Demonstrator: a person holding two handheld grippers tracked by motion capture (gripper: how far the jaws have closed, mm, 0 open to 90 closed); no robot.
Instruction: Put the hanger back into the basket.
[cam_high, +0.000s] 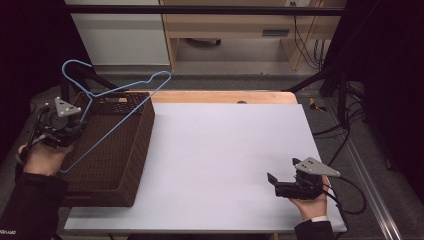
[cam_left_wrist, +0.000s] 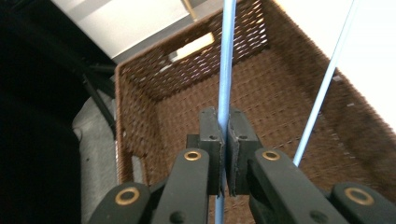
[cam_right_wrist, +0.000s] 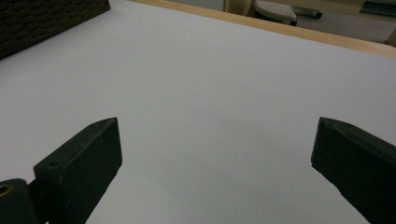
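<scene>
A light blue wire hanger (cam_high: 116, 107) is held above the brown wicker basket (cam_high: 131, 165) at the table's left. My left gripper (cam_high: 79, 121) is shut on one of its wires, and in the left gripper view the blue wire (cam_left_wrist: 226, 70) runs up between the closed pads over the basket's inside (cam_left_wrist: 187, 112). The hanger's hook (cam_high: 74, 67) rises past the basket's far left corner. My right gripper (cam_high: 281, 176) rests open low over the white table near the front right, and its fingers (cam_right_wrist: 84, 163) stand wide apart with nothing between them.
The white tabletop (cam_high: 225, 150) spreads between basket and right gripper, with a wooden edge (cam_high: 225, 96) at the back. A dark stand (cam_high: 90, 77) rises behind the basket. Cables (cam_high: 345, 125) and a metal rail lie off the table's right side.
</scene>
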